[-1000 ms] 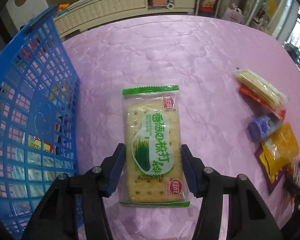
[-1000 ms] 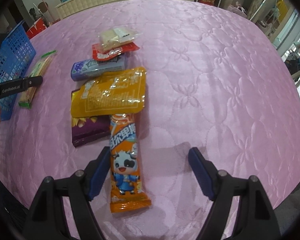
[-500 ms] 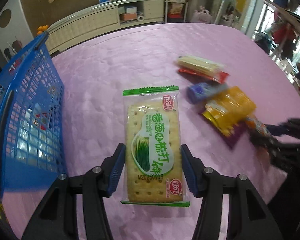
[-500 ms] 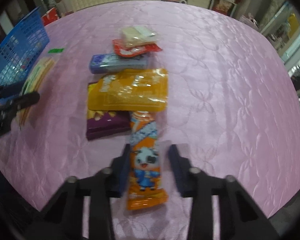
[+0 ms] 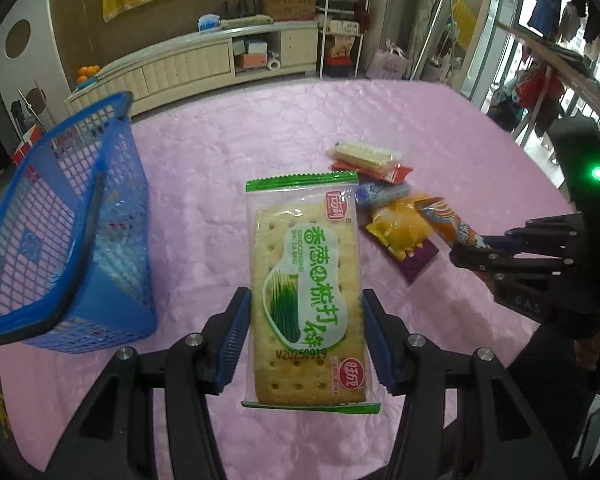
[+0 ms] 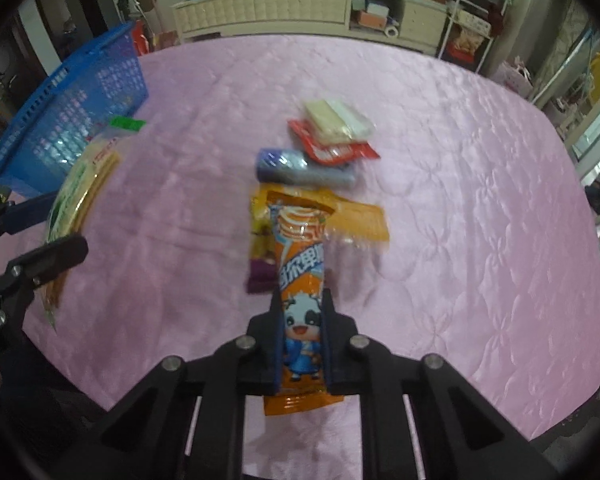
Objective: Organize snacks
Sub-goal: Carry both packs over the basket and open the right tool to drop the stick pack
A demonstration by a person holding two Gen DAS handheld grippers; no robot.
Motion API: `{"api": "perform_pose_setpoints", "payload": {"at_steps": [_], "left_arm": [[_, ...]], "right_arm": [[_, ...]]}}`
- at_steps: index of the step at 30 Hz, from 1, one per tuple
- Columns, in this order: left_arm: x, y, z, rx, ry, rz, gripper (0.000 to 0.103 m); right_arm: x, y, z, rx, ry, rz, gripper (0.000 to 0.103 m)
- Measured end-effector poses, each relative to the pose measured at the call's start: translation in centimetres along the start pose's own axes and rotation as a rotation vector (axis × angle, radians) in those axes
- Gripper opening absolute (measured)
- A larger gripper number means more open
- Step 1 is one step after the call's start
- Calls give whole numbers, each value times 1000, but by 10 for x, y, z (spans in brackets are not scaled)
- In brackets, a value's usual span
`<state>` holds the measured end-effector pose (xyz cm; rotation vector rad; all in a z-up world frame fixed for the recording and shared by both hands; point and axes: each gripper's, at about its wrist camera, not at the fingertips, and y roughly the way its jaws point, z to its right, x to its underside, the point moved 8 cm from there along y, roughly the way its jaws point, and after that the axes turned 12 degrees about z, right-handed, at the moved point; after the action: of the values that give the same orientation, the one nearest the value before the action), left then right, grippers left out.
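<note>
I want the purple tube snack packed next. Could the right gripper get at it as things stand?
Probably not yet: the right gripper is closing on the orange cartoon-cow packet. The purple tube itself lies uncovered beyond.

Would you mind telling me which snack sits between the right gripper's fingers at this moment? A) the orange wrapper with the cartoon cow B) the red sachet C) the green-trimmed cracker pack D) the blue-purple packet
A: in the right wrist view the right gripper has its closing jaws pressed on both sides of the orange wrapper with the cartoon cow, while the cracker pack sits in the left gripper.
</note>
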<state>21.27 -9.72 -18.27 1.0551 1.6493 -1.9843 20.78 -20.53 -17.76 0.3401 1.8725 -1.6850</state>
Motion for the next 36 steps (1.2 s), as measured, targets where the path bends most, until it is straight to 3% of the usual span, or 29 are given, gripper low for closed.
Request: {"api": "perform_pose_setpoints", "payload": {"at_steps": [9, 19, 28, 36], "left_arm": [[-17, -59, -35, -42, -30, 102, 52], [-32, -109, -93, -131, -48, 170, 52], [-41, -145, -145, -191, -63, 201, 52], [-44, -153, -186, -235, -102, 205, 52]], "right_arm": [[-36, -37, -37, -28, -76, 93, 18], [-84, -67, -106, -112, -185, 202, 18], [-122, -72, -162, -177, -271, 267, 18], [-144, -57, -206, -228, -322, 263, 18]]}}
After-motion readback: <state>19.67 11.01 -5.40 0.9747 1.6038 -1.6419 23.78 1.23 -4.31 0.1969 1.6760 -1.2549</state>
